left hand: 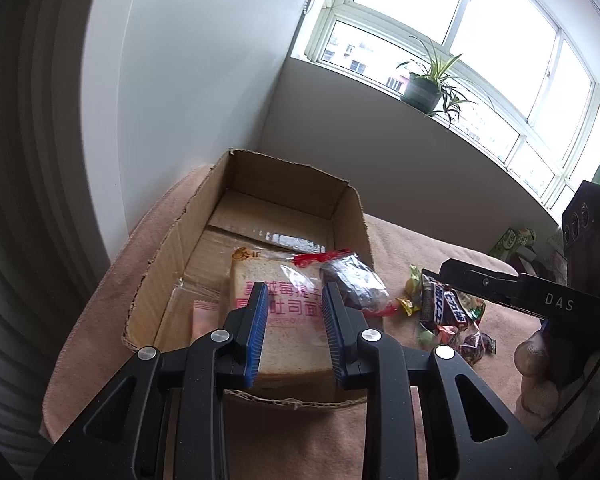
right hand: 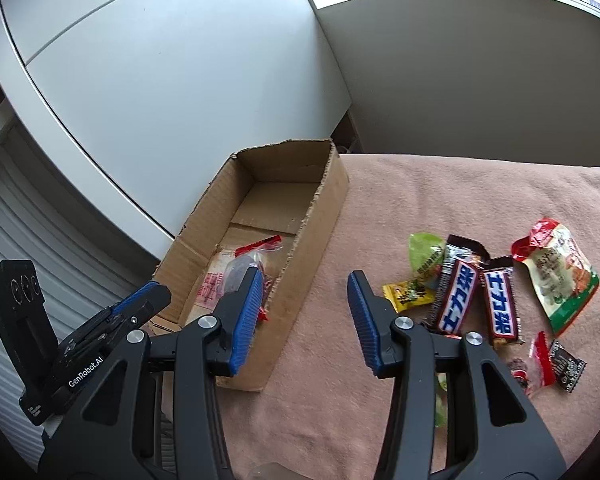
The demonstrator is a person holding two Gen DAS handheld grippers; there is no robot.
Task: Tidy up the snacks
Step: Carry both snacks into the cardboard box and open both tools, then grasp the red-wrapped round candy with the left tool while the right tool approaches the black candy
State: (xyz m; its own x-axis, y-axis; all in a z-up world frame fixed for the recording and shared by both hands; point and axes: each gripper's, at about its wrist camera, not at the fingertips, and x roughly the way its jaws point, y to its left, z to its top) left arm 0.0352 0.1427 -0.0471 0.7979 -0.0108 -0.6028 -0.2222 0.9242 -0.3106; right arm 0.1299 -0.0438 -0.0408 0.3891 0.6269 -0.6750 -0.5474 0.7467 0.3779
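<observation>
Your left gripper [left hand: 295, 300] hangs over the near end of the open cardboard box [left hand: 156, 276], its blue pads slightly apart with nothing pinched between them. Below it, inside the box, lie a wrapped slice of toast bread [left hand: 288, 320], a clear packet with red ends [left hand: 354, 282] against the right wall, and a small pink sachet [left hand: 204, 316]. The far half of the box floor is bare.

Your right gripper [right hand: 304, 312] sits above the box's right wall and the cloth just beside it, fingers apart and holding nothing. To its right, the loose snacks cluster on the cloth: two Snickers bars [right hand: 476, 296] side by side, a yellow candy [right hand: 408, 294], a green packet [right hand: 424, 254], a red-and-green bag [right hand: 560, 276], and a small dark packet [right hand: 566, 364] nearest you.

The box's torn upper edges stand up all round. Open pink cloth [right hand: 440, 192] stretches beyond the pile. A white cabinet [right hand: 160, 92] rises close behind the box, and a potted plant [left hand: 428, 80] stands on the window ledge.
</observation>
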